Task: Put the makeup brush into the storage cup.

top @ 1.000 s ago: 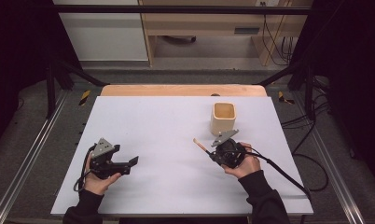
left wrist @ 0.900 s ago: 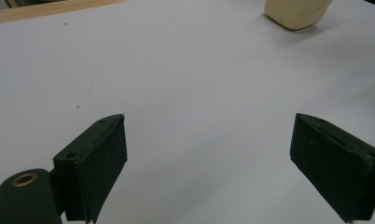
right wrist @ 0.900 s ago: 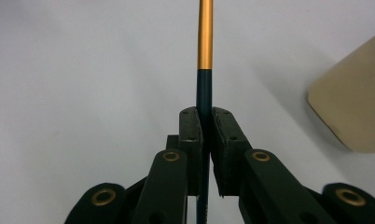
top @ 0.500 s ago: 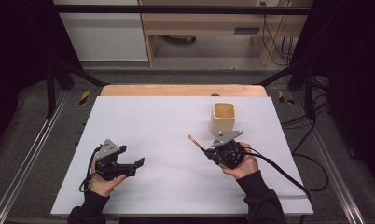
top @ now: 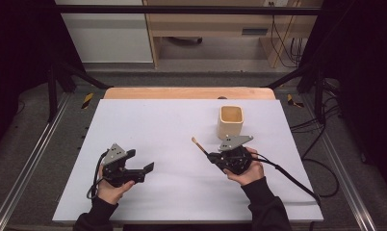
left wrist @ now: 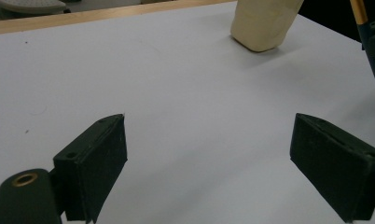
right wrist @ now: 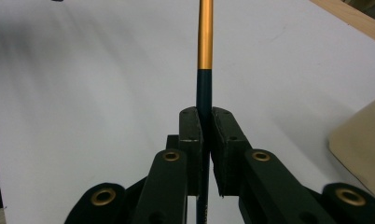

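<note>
**Right jaws clamp a paintbrush; left jaws stand wide over bare tabletop**

In the right gripper view the two black jaws are pressed together on the dark handle of a paintbrush (right wrist: 204,70), whose shaft runs straight out past the jaw tips and turns from dark blue-black to an orange-gold band farther up. In the high view the right gripper (top: 212,156) sits in the person's right hand (top: 247,171) at the near right of the tabletop (top: 153,130). The paintbrush (top: 199,145) slants up and to the left from the jaws, its pale tip raised above the white surface. Just beyond that gripper, toward the far side, stands a square beige cup (top: 230,120), upright with its mouth open; the brush is outside it and apart from it.

The left gripper (top: 142,169), held in the left hand (top: 112,190) at the near left, has its jaws spread wide with nothing between them, as the left gripper view shows over plain white tabletop. The two grippers are well apart.
</note>
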Tool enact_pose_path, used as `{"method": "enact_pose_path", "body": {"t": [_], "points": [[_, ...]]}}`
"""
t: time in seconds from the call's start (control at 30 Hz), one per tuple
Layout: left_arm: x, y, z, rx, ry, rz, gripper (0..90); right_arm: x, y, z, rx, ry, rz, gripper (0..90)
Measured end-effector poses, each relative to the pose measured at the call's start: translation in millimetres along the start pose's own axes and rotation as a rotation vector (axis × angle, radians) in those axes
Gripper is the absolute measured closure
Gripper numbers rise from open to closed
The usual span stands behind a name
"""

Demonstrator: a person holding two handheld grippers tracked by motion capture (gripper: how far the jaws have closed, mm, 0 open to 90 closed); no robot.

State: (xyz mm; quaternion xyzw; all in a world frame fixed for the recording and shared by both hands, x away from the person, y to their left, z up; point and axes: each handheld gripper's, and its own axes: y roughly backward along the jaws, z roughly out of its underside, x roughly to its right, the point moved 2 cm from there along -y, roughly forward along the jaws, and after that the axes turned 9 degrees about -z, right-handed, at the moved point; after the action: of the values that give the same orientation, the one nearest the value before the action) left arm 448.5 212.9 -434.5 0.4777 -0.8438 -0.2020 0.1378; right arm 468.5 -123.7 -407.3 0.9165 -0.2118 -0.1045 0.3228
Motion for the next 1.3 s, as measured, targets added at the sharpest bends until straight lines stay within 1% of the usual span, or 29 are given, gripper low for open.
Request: {"method": "enact_pose_path", "body": {"t": [0.07,0.13,0.17,0.33,0.43,0.6,0.63,0.83,0.97,1.03,1.1,1.27,1.3], "points": [[3.4,-0.9,-1.0,0.005,0.006,0.006,10.4,-1.1,-0.6,0.1,0.009,0.002,-0.008,83.4],[4.7,-1.4,-1.5,0.005,0.003,0.010,10.4,-1.7,-1.1,0.3,0.012,0.005,-0.011,83.4],[7.7,-2.8,-2.1,0.005,0.001,0.018,10.3,-2.8,-2.6,0.8,0.021,0.008,-0.016,83.4],[12.9,-5.2,-3.6,0.005,-0.006,0.027,10.4,-3.7,-4.6,1.4,0.031,0.010,-0.017,83.4],[16.9,-6.2,-6.8,0.020,0.003,0.036,10.4,-4.4,-6.2,1.3,0.043,0.008,-0.024,83.4],[23.5,-8.6,-9.9,0.031,0.007,0.048,10.8,-4.0,-8.4,1.9,0.045,0.004,-0.021,83.4],[26.9,-10.3,-11.1,0.031,0.002,0.055,10.8,-4.0,-9.4,2.0,0.048,0.002,-0.024,83.4],[34.4,-12.1,-17.3,0.040,-0.006,0.074,10.8,-4.8,-10.3,2.4,0.057,-0.001,-0.022,83.4],[38.3,-12.1,-21.9,0.049,-0.017,0.078,10.9,-5.2,-10.8,2.2,0.063,-0.005,-0.024,83.4],[41.5,-11.7,-26.5,0.062,-0.015,0.085,10.9,-5.4,-11.6,2.1,0.067,-0.008,-0.024,83.4],[43.5,-12.1,-29.8,0.075,-0.003,0.094,11.1,-5.5,-11.5,1.9,0.070,-0.009,-0.026,83.4],[49.1,-14.8,-35.7,0.091,0.015,0.108,11.6,-5.9,-11.2,1.7,0.076,-0.010,-0.029,83.4],[52.5,-16.5,-38.7,0.103,0.021,0.115,11.6,-6.0,-11.2,1.8,0.076,-0.010,-0.029,83.4]]}}
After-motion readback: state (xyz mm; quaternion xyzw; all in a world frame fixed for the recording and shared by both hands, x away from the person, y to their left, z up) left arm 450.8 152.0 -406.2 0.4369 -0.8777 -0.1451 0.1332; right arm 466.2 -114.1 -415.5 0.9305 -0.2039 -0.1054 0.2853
